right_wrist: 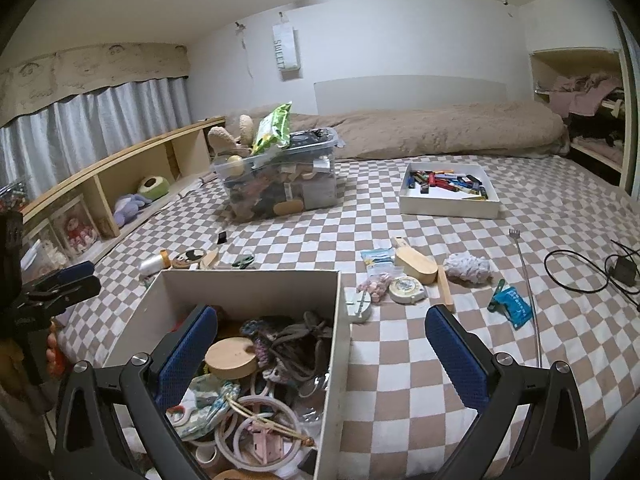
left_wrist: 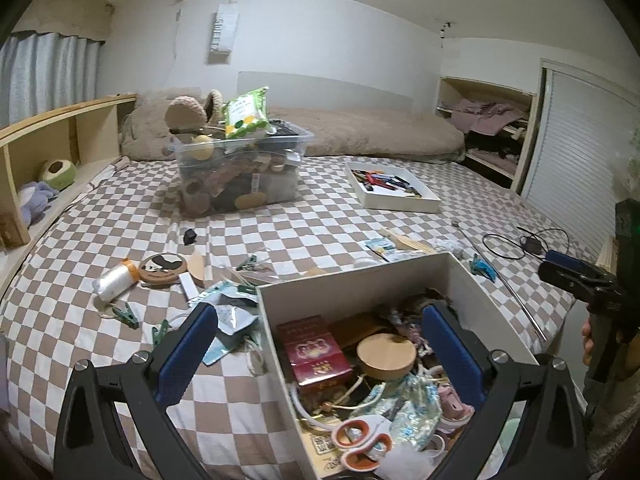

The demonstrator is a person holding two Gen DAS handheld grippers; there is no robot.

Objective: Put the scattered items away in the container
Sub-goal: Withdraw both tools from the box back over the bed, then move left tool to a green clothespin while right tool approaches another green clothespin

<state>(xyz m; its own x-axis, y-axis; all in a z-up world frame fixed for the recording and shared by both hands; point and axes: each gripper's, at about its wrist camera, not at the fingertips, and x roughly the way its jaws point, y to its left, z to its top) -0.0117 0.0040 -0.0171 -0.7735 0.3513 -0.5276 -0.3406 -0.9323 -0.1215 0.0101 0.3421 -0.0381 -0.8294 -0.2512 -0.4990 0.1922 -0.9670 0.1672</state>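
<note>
Over the white cardboard box (left_wrist: 360, 280), half full of odds and ends, the left gripper (left_wrist: 320, 344) hangs spread wide and empty, likely just unloaded; the right gripper (right_wrist: 320, 344) gapes too, while pegs (left_wrist: 126, 316) lie scattered on the checkered bedsheet (left_wrist: 300, 232).

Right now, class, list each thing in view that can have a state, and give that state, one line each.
Left gripper: open, empty.
Right gripper: open, empty.
White box: open, partly filled.
Clear bin: overfull, no lid on.
Shallow tray: open, holding small items.
Orange scissors: closed, in the white box.
Curtain: drawn.
</note>
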